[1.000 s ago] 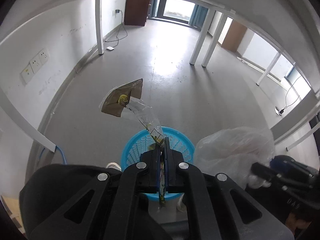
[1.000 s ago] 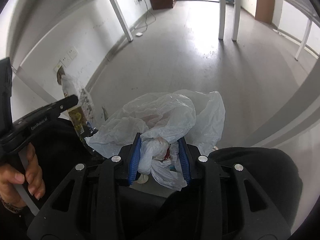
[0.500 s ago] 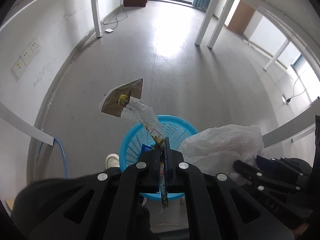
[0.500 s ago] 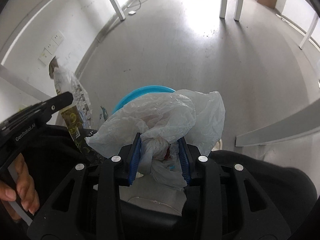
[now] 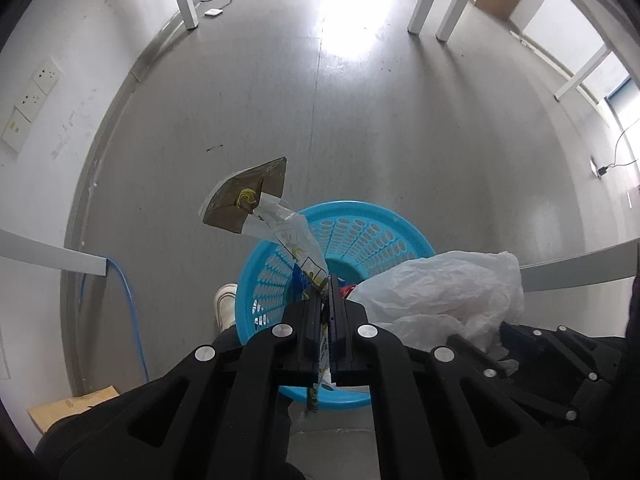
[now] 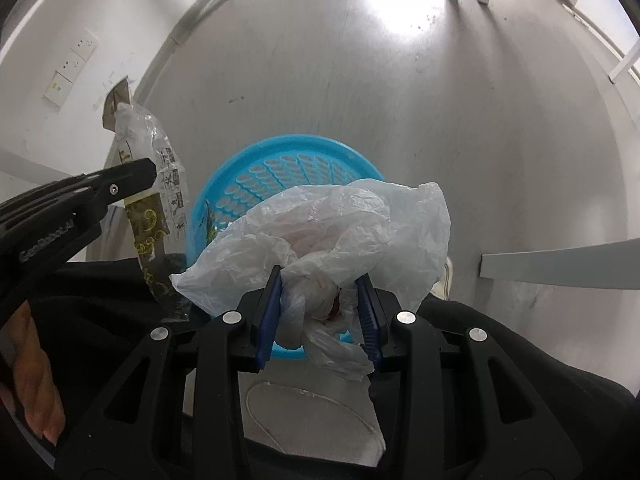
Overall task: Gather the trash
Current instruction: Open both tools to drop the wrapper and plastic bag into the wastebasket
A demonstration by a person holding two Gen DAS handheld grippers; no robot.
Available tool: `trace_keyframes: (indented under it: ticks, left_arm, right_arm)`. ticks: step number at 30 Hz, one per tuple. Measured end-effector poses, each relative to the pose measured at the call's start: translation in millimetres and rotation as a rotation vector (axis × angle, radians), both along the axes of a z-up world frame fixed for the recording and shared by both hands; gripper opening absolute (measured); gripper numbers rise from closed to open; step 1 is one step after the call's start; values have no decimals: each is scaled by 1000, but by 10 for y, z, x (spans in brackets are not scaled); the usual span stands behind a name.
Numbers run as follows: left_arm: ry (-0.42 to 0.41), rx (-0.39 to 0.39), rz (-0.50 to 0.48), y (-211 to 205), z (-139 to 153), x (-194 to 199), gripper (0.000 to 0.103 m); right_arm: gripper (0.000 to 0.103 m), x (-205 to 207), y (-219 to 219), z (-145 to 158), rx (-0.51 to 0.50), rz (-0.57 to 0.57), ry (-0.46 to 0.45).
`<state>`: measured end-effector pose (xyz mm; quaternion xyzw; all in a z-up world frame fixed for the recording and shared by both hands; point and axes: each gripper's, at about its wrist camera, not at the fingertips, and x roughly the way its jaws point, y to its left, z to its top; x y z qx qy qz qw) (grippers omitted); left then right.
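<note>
Blue perforated basket (image 5: 360,232); white bag (image 6: 344,232); brown-yellow wrapper (image 5: 248,196).

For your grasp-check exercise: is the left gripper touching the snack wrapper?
Touching. In the left wrist view the left gripper has its jaws shut flat on the snack wrapper, which sticks out above the fingertips and below them.

The white bag (image 6: 340,236) overhangs the blue basket (image 6: 280,152) mouth; its far side lies open.
</note>
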<state>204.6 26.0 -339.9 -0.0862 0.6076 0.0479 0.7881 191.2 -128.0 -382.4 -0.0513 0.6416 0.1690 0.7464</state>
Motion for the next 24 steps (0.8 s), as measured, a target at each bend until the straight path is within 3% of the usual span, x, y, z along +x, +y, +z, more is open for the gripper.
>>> trace_keyframes:
  ticks: [7, 15, 17, 18, 19, 24]
  left_arm:
    - [28, -27, 7, 60, -81, 110, 2]
    - [31, -46, 4, 74, -119, 130, 3]
    - [26, -53, 4, 73, -106, 146, 21]
    - [15, -49, 5, 75, -83, 143, 39]
    - [0, -43, 12, 82, -60, 140, 45]
    - [-14, -35, 33, 122, -43, 135, 44]
  right_arm:
    - [34, 135, -12, -289, -8, -35, 72]
    - [38, 160, 16, -382, -22, -47, 95]
    - [42, 172, -9, -382, -20, -51, 101]
    - [46, 173, -15, -385, -20, -54, 104]
    - [48, 173, -20, -384, -13, -55, 108]
    - [62, 148, -1, -375, -1, -46, 114]
